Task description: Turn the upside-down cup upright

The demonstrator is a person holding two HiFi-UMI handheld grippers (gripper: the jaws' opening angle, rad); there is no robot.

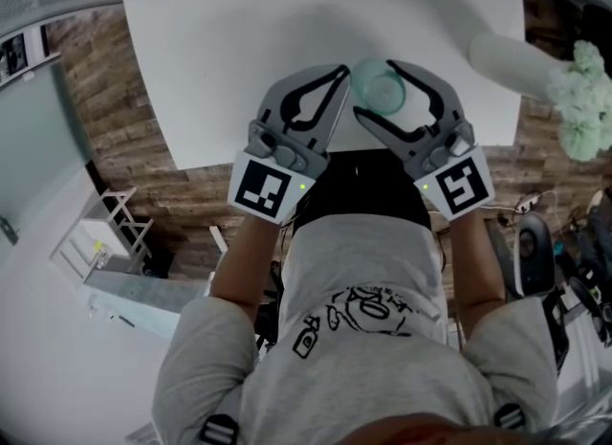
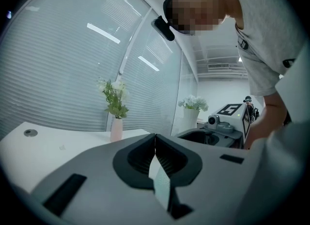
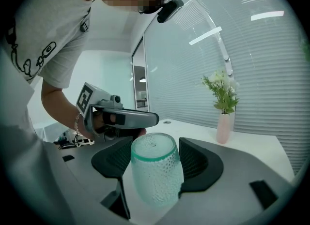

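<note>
At the bottom of the head view is my grey T-shirt (image 1: 363, 338); above it, mid-frame, both grippers reach over the near edge of the white table (image 1: 287, 22); my left gripper (image 1: 341, 75) has its jaws pressed together with nothing between them; my right gripper (image 3: 156, 144) stands wide and clamps the cup (image 3: 155, 175), one ribbed pad on each side; the cup is translucent and dimpled, with a green band near its closed base; the base is up and the mouth down, the top leaning a little left in the right gripper view; in the head view it sits at centre, just right of the left gripper's tips; farther back, right of centre in the right gripper view, a pink vase (image 3: 223, 128) with green stems stands on the table; at the upper right of the head view are a white vase (image 1: 507, 58) and white flowers (image 1: 585, 99); behind everything hang slatted blinds (image 3: 252, 74).
</note>
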